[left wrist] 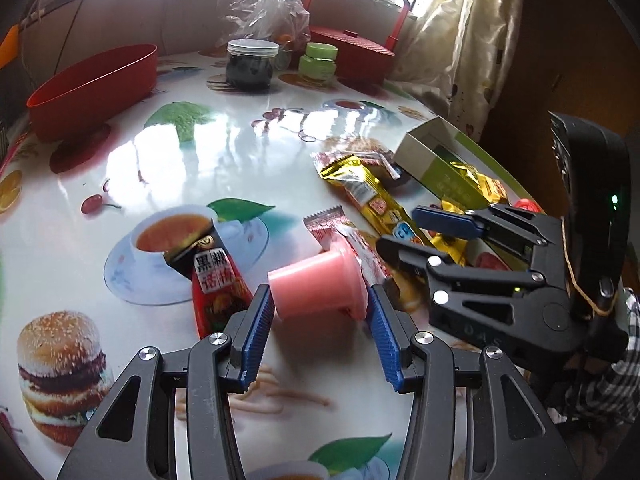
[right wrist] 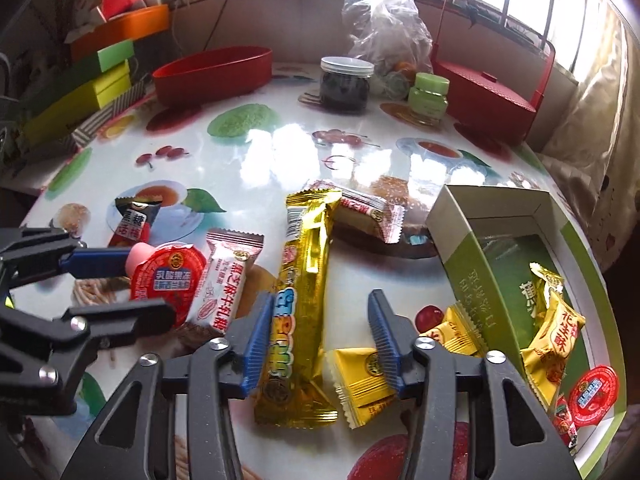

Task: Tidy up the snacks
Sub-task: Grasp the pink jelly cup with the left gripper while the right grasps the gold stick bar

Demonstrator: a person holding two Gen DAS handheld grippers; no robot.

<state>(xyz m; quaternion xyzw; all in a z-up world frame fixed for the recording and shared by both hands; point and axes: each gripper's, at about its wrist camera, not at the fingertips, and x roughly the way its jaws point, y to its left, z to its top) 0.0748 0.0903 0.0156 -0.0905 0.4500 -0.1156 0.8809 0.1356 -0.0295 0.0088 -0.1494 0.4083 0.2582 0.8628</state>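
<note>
The round table [right wrist: 248, 152] with its glossy printed cloth of burgers, teacups and fruit carries everything, and its near edge is cut off under both grippers. Far across the table from the open green-and-white cardboard box [right wrist: 472, 240] sits the red oval plastic tub [right wrist: 212, 70]; the red handled case [right wrist: 488, 92] stands behind the box at the table's far rim, its top bar running out of view. The box itself lies at the right edge, its near corner cropped, holding yellow foil sweets [right wrist: 556, 332] and a red-lidded jelly cup [right wrist: 594, 396], half hidden by its wall. Left of the box lies the long gold foil snack bar [right wrist: 304, 264]; the right gripper [right wrist: 316, 340] straddles it with jaws part-open, the left pad beside the wrapper, the other clear of it above a small yellow packet [right wrist: 360, 384]; whether the pad presses I cannot tell. Further left of the box, the left gripper [left wrist: 320, 316] has the pink plastic jelly cup [left wrist: 320, 286] lying on its side between its blue ribbed pads [left wrist: 258, 332], which close against base and lid. Beside it rest a white-and-pink nougat wrapper [right wrist: 224, 276] and a red-black plum packet [left wrist: 216, 280], partly covered by the cup.
</note>
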